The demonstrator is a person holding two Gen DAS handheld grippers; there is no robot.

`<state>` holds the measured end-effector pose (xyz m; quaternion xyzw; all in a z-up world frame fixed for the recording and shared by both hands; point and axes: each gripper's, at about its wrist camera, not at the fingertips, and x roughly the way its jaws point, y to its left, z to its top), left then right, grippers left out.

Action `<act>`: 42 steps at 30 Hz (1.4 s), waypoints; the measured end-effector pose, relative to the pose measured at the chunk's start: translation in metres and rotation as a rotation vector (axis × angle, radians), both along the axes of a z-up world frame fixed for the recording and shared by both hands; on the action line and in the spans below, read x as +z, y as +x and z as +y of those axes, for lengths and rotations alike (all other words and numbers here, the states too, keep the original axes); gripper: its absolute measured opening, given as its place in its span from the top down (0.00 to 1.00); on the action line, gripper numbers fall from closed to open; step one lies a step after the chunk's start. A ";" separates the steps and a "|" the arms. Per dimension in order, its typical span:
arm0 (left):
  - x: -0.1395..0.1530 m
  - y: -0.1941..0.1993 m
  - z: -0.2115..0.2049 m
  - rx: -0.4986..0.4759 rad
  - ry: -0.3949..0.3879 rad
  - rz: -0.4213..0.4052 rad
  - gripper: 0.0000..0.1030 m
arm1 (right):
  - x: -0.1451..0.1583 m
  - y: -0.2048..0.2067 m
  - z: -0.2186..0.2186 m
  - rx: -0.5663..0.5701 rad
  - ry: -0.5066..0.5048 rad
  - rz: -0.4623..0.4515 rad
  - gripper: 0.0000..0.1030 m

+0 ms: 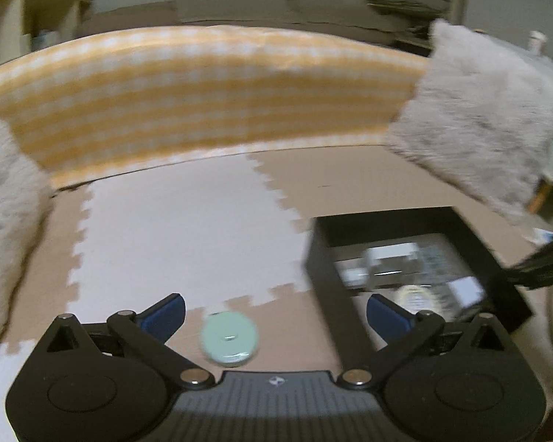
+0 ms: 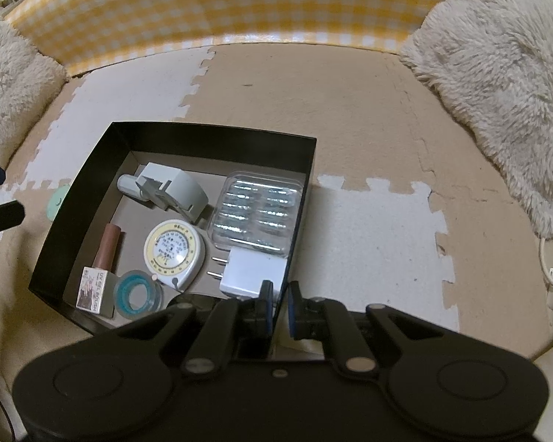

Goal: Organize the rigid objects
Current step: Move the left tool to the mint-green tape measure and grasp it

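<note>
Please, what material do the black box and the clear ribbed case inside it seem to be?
Black box: probably cardboard with a matte black outside, since its thin flat walls show a grey-brown raw inner face. Clear ribbed case: likely glossy transparent plastic, judging by bright reflections on its moulded ridges.

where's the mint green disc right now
The mint green disc lies on the foam mat, between the open left gripper fingers, just left of the black box.
</note>
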<state>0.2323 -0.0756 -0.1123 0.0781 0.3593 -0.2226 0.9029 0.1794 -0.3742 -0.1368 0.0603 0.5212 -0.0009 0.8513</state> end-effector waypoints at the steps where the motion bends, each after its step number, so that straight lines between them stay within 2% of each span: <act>1: -0.004 0.003 0.003 0.037 0.011 -0.003 0.00 | 0.000 0.000 0.000 -0.002 0.002 0.001 0.92; 7: -0.023 0.013 0.017 0.127 0.025 0.023 0.00 | -0.001 0.001 -0.002 -0.009 0.008 0.001 0.90; 14: -0.049 0.015 0.016 0.152 0.136 0.007 0.00 | -0.002 0.002 -0.003 -0.020 0.003 0.002 0.88; 20: -0.066 0.026 0.016 0.200 0.118 0.044 0.00 | -0.002 0.003 -0.002 -0.016 -0.009 0.005 0.88; 26: -0.073 0.029 0.011 0.152 0.099 0.051 0.00 | -0.003 0.004 -0.001 -0.010 -0.019 0.009 0.88; 32: -0.074 0.032 0.003 0.156 0.091 0.058 0.00 | -0.004 0.004 0.001 0.002 -0.030 0.020 0.88; 33: -0.073 0.032 0.002 0.157 0.085 0.061 0.02 | -0.004 0.004 0.001 0.003 -0.029 0.022 0.88; 35: -0.072 0.033 0.001 0.148 0.084 0.066 0.20 | -0.004 0.004 0.001 0.004 -0.029 0.023 0.88; 37: -0.071 0.033 0.000 0.139 0.092 0.055 0.32 | -0.004 0.005 0.001 0.005 -0.032 0.022 0.86; 38: -0.070 0.033 0.001 0.131 0.085 0.053 0.34 | -0.004 0.005 0.001 0.007 -0.036 0.022 0.86; 42: -0.068 0.033 0.003 0.128 0.076 0.051 0.51 | -0.004 0.005 0.001 0.009 -0.040 0.024 0.86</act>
